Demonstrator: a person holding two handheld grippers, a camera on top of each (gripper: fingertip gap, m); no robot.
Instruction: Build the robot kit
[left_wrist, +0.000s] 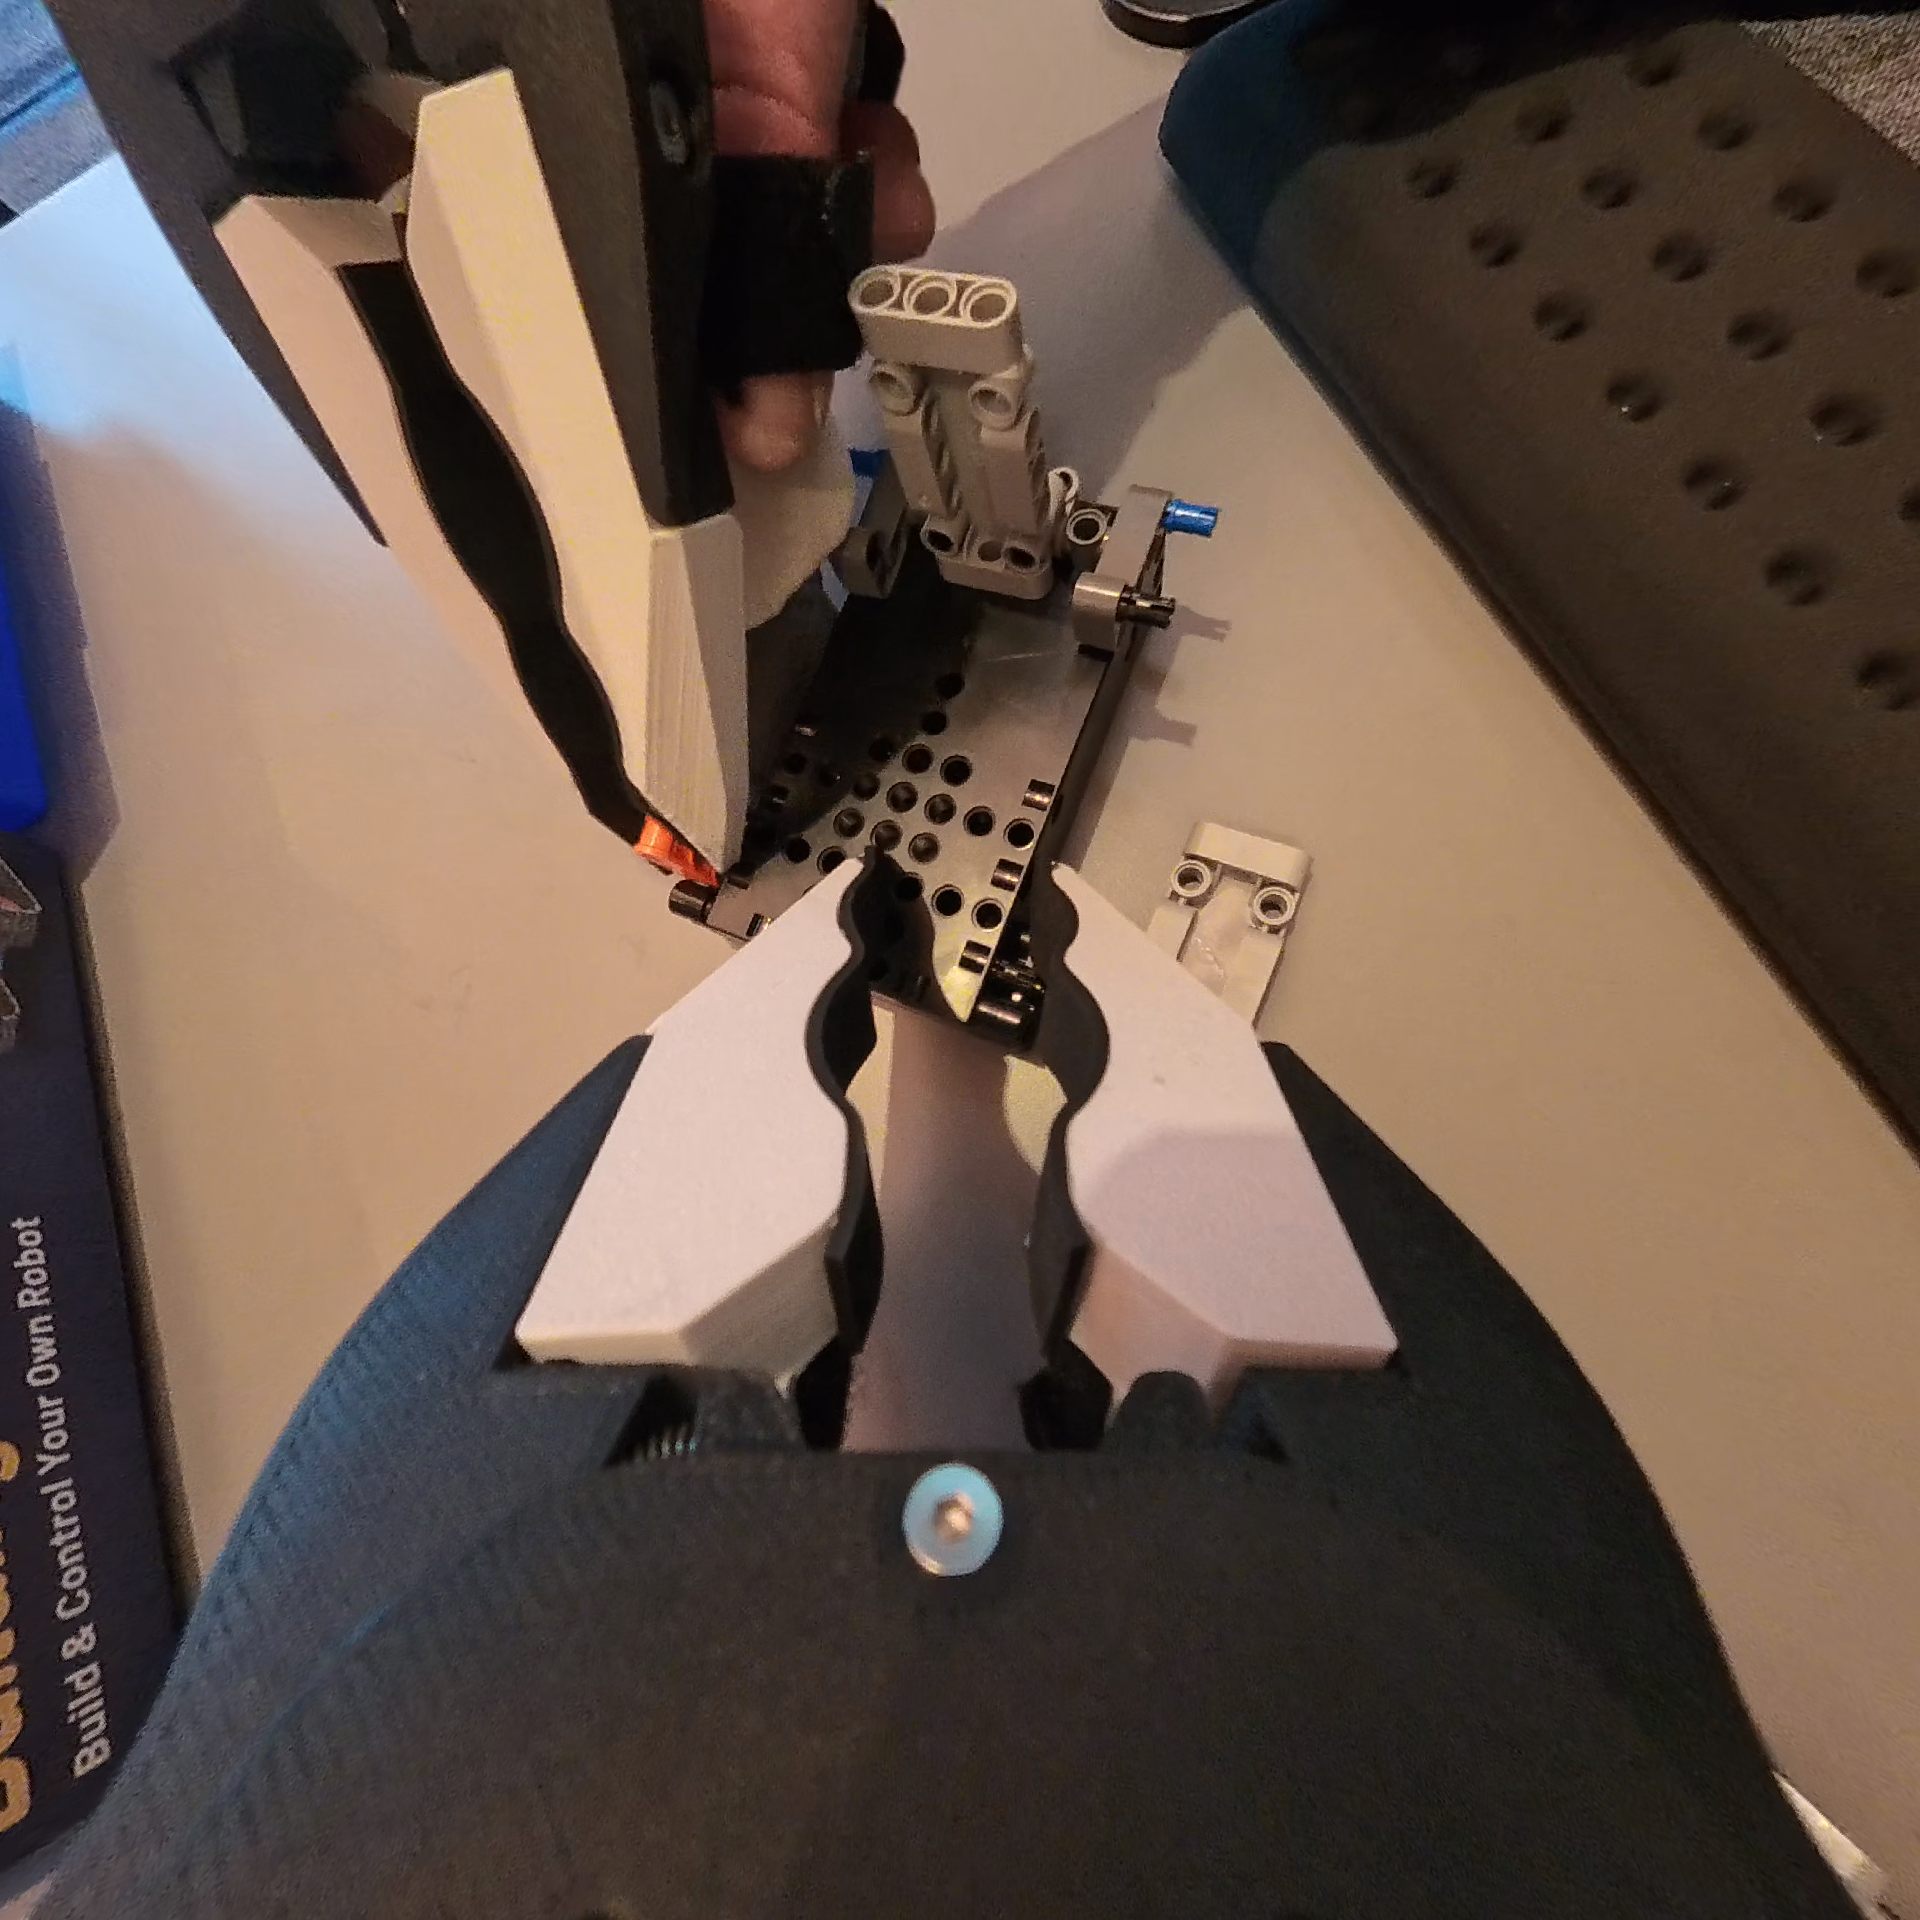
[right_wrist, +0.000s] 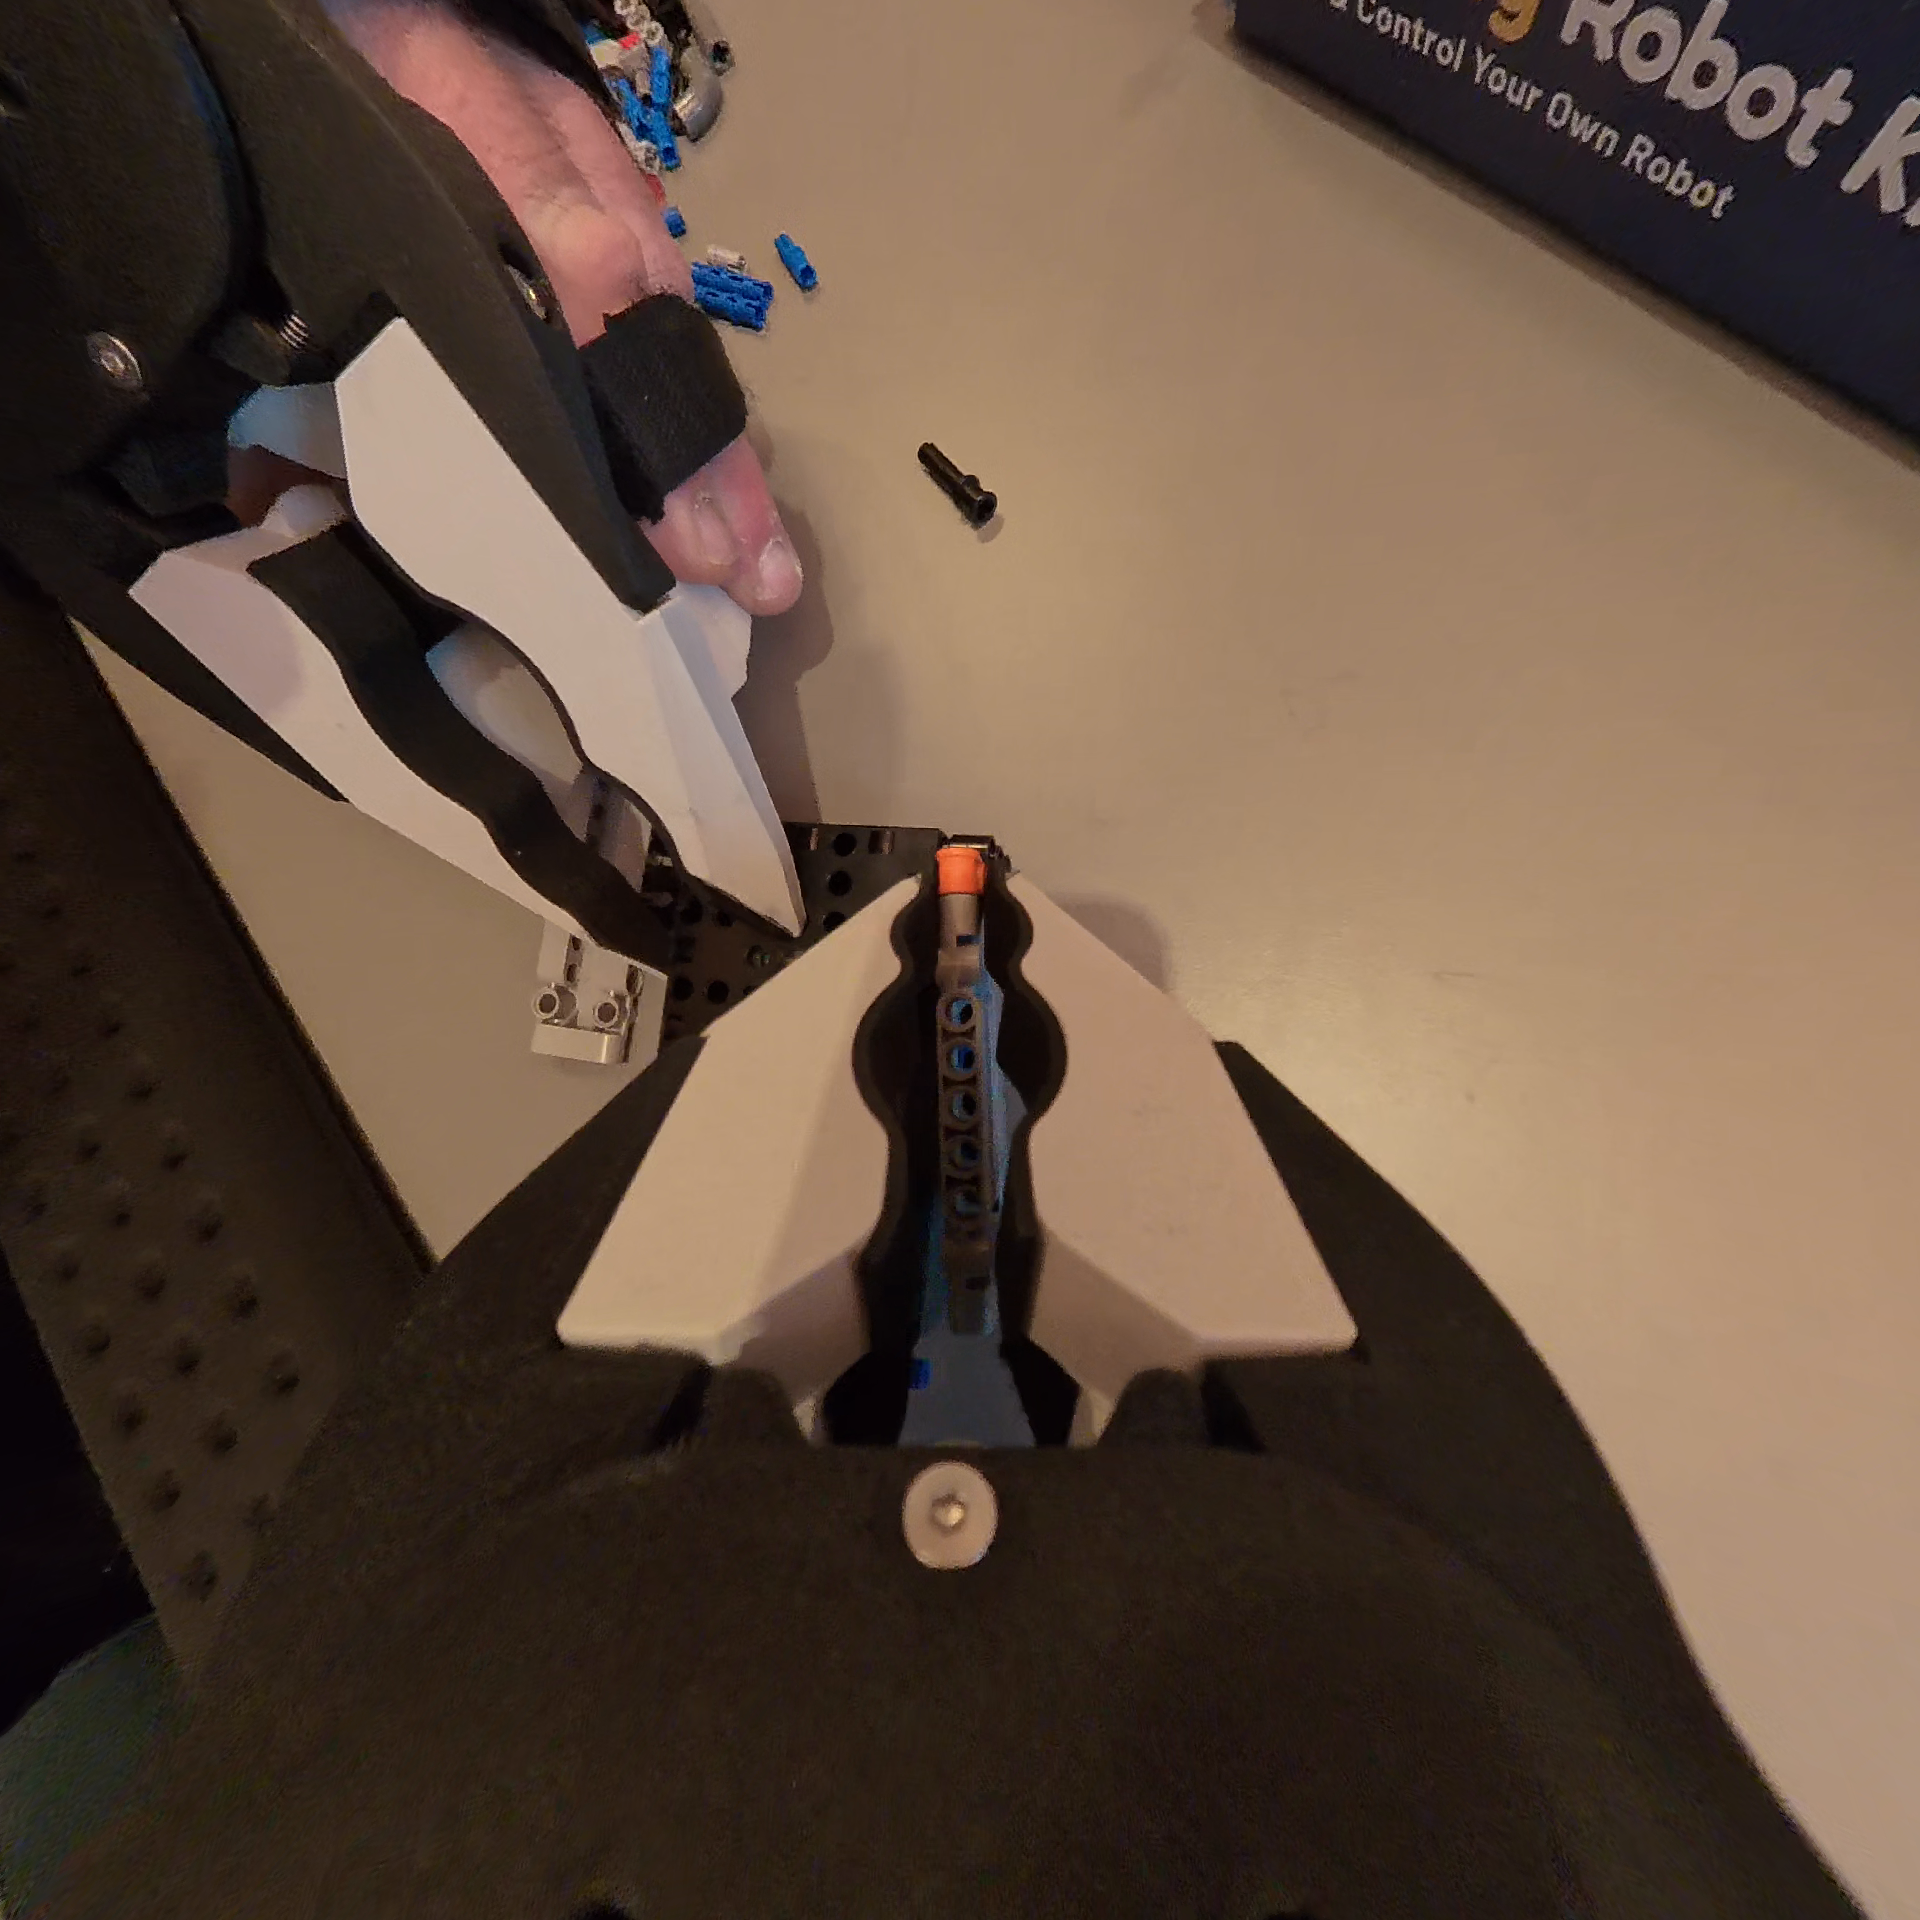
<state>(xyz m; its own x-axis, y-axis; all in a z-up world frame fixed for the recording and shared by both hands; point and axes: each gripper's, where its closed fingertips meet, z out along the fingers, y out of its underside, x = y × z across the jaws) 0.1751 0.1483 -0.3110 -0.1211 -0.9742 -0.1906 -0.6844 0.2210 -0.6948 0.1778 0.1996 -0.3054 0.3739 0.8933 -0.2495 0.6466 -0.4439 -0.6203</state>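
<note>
**Two grippers meet on a black perforated plate**

Nearest the left wrist camera, the left gripper (left_wrist: 961, 883) fills the lower frame, its two pale fingers set either side of the near edge of a black plate (left_wrist: 925, 800) full of round holes; the jaws stand partly apart with the plate's edge between them, and whether they actually pinch it cannot be told. The plate lies flat on the pale table (left_wrist: 343, 727), running from the fingertips toward 12 o'clock. At its far end stands a grey upright bracket (left_wrist: 961, 436) built of holed beams, with a small blue pin (left_wrist: 1193, 514) at 1 o'clock. A loose grey piece (left_wrist: 1236, 920) lies on the table just beside the plate at 3 o'clock.

The right gripper (left_wrist: 675, 831) comes down from 11 o'clock to the plate's left corner. In its own view, the right gripper (right_wrist: 961, 883) is closed on a dark grey holed beam (right_wrist: 966, 1132) tipped with an orange cap (right_wrist: 958, 871), the cap at the plate's corner. Farther off on the table at 12 o'clock lies a black pin (right_wrist: 958, 486), and scattered blue pins (right_wrist: 732, 291) at 11 o'clock. A dark box (right_wrist: 1662, 156) sits at 1 o'clock.
</note>
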